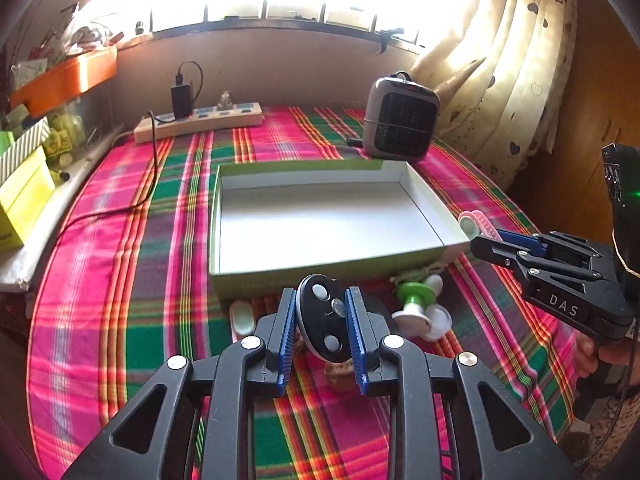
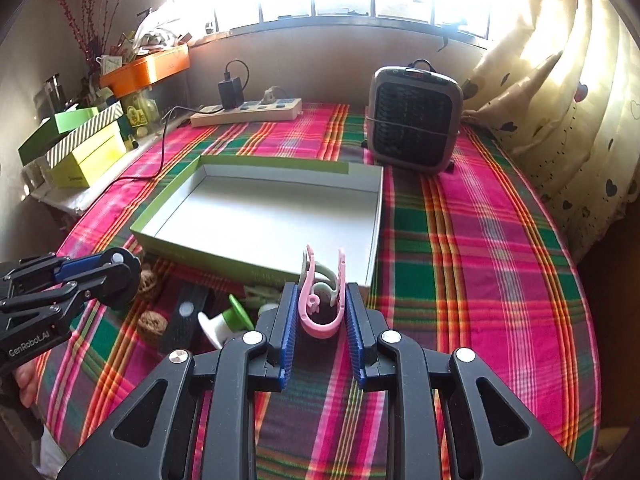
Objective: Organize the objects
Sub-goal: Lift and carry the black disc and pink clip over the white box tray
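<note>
My left gripper [image 1: 322,304] is shut on a black oval disc with white dots [image 1: 326,320], held above the cloth just before the near wall of the empty green-and-white box [image 1: 320,220]. My right gripper [image 2: 322,300] is shut on pink and pale-green clips [image 2: 322,300], held near the box's [image 2: 260,216] near right corner. It shows at the right of the left wrist view [image 1: 492,244]. The left gripper with the disc shows at the left of the right wrist view [image 2: 116,276].
A green-and-white spool [image 1: 418,308] [image 2: 226,320], two walnuts [image 2: 152,326], a black strip [image 2: 186,316] and a pale clip [image 1: 242,316] lie before the box. A heater [image 1: 400,116], a power strip [image 1: 200,120] with cable, boxes at left [image 2: 80,144] and a curtain at right.
</note>
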`<state>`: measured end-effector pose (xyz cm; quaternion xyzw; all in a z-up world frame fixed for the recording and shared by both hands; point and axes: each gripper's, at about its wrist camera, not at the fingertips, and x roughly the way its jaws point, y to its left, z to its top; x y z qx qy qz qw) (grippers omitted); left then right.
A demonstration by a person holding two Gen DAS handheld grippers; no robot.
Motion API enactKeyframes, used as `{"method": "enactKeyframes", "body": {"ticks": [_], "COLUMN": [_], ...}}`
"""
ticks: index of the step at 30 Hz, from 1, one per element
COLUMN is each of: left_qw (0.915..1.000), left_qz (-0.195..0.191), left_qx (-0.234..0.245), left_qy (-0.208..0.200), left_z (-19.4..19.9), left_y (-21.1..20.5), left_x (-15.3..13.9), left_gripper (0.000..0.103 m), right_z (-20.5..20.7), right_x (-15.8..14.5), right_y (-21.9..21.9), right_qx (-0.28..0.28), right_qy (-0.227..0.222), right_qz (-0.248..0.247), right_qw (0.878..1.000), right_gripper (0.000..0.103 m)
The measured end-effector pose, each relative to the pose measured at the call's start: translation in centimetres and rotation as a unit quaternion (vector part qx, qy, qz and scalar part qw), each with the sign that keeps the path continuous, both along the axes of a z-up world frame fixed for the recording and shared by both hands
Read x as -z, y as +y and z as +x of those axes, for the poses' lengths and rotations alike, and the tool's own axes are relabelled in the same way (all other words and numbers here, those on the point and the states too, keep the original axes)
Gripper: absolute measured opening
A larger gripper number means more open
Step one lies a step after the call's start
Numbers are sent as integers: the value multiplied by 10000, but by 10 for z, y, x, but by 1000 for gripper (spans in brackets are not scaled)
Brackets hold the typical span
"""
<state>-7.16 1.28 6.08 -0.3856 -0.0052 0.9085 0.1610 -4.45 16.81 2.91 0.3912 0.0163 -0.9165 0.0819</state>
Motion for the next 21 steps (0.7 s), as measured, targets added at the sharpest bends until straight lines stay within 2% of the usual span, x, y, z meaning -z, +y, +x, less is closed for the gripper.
{"method": "enactKeyframes", "body": {"ticks": [21], "left_qw": [9998], "left_qz": [-159], "left_qx": [-81], "left_qy": [-77], "left_z": [-91], "left_y": [4], "left_x": [4], "left_gripper": [23], "right_z": [-75], "right_x": [2], "right_y": [-13], "right_qx": [-127], "right_qy": [-191], "right_qz": [-8], "right_qw": [9997], "right_gripper": [24]}}
